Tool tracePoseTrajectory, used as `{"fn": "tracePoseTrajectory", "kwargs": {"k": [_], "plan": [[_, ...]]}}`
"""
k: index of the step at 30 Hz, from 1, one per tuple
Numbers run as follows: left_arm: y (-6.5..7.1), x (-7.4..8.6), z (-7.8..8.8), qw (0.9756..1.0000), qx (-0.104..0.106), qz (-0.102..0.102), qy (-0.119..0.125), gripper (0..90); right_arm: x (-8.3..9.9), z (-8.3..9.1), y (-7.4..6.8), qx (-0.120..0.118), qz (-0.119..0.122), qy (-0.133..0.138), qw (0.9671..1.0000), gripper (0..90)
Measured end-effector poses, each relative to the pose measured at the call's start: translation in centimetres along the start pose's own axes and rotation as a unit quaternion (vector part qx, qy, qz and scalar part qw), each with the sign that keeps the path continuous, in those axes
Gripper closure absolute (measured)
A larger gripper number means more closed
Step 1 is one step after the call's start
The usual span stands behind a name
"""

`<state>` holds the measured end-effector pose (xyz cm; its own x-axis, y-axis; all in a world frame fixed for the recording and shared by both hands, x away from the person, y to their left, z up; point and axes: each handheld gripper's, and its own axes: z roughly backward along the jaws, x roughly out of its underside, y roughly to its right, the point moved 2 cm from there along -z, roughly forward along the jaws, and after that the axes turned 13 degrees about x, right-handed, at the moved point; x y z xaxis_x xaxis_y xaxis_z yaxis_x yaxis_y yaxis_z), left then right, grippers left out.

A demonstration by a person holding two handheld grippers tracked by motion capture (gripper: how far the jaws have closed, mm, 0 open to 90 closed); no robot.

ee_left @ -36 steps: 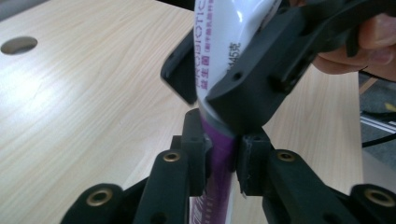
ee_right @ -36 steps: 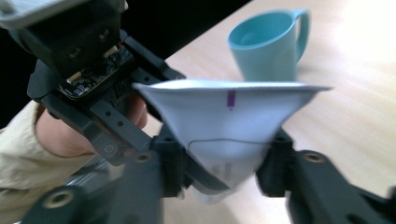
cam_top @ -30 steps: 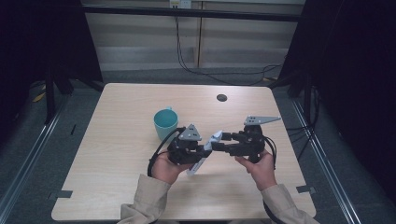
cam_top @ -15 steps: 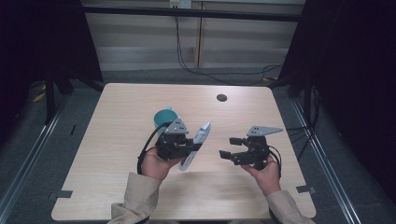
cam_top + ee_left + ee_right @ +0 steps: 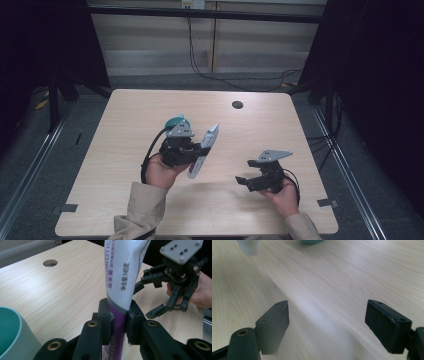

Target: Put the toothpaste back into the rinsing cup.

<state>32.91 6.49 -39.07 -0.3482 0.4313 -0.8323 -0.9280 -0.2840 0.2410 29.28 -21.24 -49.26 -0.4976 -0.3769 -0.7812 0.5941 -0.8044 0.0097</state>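
The right gripper [image 5: 243,180] hangs low over the pale wooden table [image 5: 125,115], jaws spread wide and empty. Well apart, the left gripper [image 5: 119,315] is clamped around the purple lower end of a white toothpaste tube [image 5: 124,267], lifted beside the teal cup [image 5: 11,332].

A pale wood-grain bench [image 5: 125,115] stands on grey carpet [image 5: 30,165], a round cable hole [image 5: 237,104] toward its 1 o'clock corner. Black cables [image 5: 225,80] trail down the light panelled wall [image 5: 160,45] at 12 o'clock. Dark curtains [image 5: 380,75] hang at 3 and 9 o'clock.
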Motion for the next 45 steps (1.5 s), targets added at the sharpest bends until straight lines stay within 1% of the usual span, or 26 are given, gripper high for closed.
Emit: {"fn": "tracePoseTrajectory", "kwargs": {"k": [1,8,10,13,15,17,19,23,24,26,28,30,33,39,42,45], "plan": [[-0.1,0.0,0.1,1.0,-0.001,0.001,0.002,77.4,0.6,-0.3,-0.2,0.005,0.009,-0.007,0.9999,18.6],[-0.5,-0.5,0.8,0.9999,-0.007,0.006,0.014,77.4,1.4,-0.6,-0.4,0.014,0.023,-0.015,0.9995,17.7],[-0.6,-0.7,1.0,0.9998,-0.009,0.007,0.018,77.4,1.7,-0.8,-0.4,0.015,0.024,-0.015,0.9995,17.2],[-0.7,-1.0,1.3,0.9996,-0.011,0.008,0.025,77.4,2.1,-0.9,-0.4,0.017,0.02,-0.018,0.9995,17.1],[-0.9,-1.1,1.6,0.9994,-0.011,0.01,0.03,77.4,2.3,-0.9,-0.5,0.018,0.024,-0.022,0.9993,17.0],[-1.0,-1.3,1.8,0.9993,-0.014,0.012,0.033,77.4,2.4,-0.9,-0.5,0.025,0.033,-0.025,0.9988,16.8],[-1.1,-1.5,2.0,0.9991,-0.015,0.014,0.037,77.4,2.5,-0.9,-0.4,0.027,0.025,-0.024,0.999,16.0],[-1.5,-2.0,2.5,0.9986,-0.021,0.013,0.046,77.4,2.6,-1.0,-0.3,0.032,0.019,-0.027,0.999,14.9],[-1.5,-2.1,2.7,0.9985,-0.022,0.014,0.048,77.4,2.7,-1.1,-0.3,0.033,0.026,-0.03,0.9987,14.9],[-1.7,-2.2,2.8,0.9984,-0.022,0.013,0.05,77.4,2.8,-1.2,-0.4,0.036,0.033,-0.035,0.9982,14.9],[-1.8,-2.5,3.1,0.9982,-0.028,0.011,0.053,77.4,2.9,-1.3,-0.5,0.035,0.039,-0.038,0.9979,14.9],[-1.9,-2.6,3.3,0.9976,-0.028,0.016,0.062,77.4,2.9,-1.3,-0.7,0.037,0.045,-0.039,0.9976,14.7],[-2.1,-2.9,3.7,0.9972,-0.035,0.013,0.064,77.4,3.0,-1.3,-0.7,0.035,0.048,-0.038,0.9975,14.5],[-2.6,-3.5,4.3,0.996,-0.042,0.018,0.077,77.4,3.0,-1.3,-0.8,0.036,0.051,-0.037,0.9974,14.3],[-2.9,-3.8,4.5,0.9953,-0.049,0.019,0.082,77.4,3.0,-1.3,-0.8,0.037,0.05,-0.037,0.9974,14.3],[-3.2,-4.2,4.7,0.9939,-0.054,0.019,0.095,77.3,3.0,-1.3,-0.8,0.037,0.05,-0.037,0.9974,14.3]]}}
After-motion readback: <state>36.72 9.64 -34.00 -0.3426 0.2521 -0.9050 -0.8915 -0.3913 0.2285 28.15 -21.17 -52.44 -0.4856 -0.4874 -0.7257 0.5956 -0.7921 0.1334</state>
